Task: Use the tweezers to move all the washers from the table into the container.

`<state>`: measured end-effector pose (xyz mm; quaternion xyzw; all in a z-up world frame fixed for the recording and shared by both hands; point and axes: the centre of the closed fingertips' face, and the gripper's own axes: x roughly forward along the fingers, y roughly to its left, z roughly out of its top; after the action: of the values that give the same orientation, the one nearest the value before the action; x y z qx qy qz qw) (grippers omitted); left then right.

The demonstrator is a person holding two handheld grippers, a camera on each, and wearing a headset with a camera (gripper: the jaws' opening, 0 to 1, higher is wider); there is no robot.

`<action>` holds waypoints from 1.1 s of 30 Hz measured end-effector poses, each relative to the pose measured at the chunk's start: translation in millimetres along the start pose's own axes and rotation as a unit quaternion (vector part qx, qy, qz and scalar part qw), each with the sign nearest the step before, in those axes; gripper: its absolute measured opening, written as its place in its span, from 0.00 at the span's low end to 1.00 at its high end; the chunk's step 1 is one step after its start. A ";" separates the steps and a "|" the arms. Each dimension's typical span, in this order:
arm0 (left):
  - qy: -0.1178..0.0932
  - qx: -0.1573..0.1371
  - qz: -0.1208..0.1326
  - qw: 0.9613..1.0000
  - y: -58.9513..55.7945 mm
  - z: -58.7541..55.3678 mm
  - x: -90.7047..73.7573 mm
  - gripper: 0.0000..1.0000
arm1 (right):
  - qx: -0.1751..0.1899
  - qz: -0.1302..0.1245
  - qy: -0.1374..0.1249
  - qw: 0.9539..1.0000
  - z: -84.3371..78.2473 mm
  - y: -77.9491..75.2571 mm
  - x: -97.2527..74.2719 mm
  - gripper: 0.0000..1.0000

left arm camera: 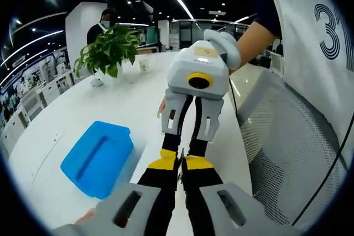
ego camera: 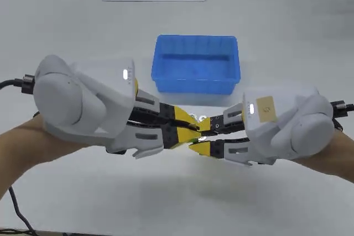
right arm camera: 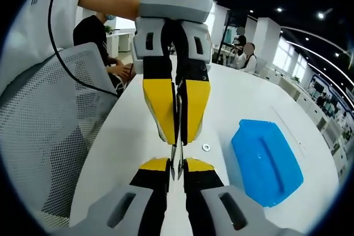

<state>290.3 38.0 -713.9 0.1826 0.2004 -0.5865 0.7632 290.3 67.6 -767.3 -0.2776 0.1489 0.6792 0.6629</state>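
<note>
Thin metal tweezers (right arm camera: pixel 177 157) are pinched by L gripper (right arm camera: pixel 177 136) & R gripper (right arm camera: pixel 177 174), both closed. Small silver washer (right arm camera: pixel 206 147) is left on white table (right arm camera: pixel 133 136) by blue plastic container (right arm camera: pixel 266 161); one grip should be kept firm during handover

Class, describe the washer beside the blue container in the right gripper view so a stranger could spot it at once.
Find the blue container on the white table. Between it and the tweezers lies the washer: a tiny flat silver ring with a hole, unlike the long, thin tweezers.
</note>
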 end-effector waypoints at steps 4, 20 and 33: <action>-0.003 -0.002 -0.002 1.000 6.3 1.2 5.3 0.07 | 0.008 -0.007 0.005 1.000 -5.6 -6.6 -2.8 0.11; 0.006 -0.004 -0.005 1.000 7.6 -6.5 7.8 0.07 | 0.019 -0.012 0.005 1.000 -12.3 -9.1 1.8 0.11; 0.006 0.001 -0.002 1.000 9.7 -3.3 8.0 0.07 | 0.025 -0.019 0.004 1.000 -14.8 -11.9 2.5 0.12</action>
<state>301.3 35.5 -720.5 0.1866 0.2051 -0.5871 0.7605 304.7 62.1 -778.6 -0.2669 0.1634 0.6617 0.6813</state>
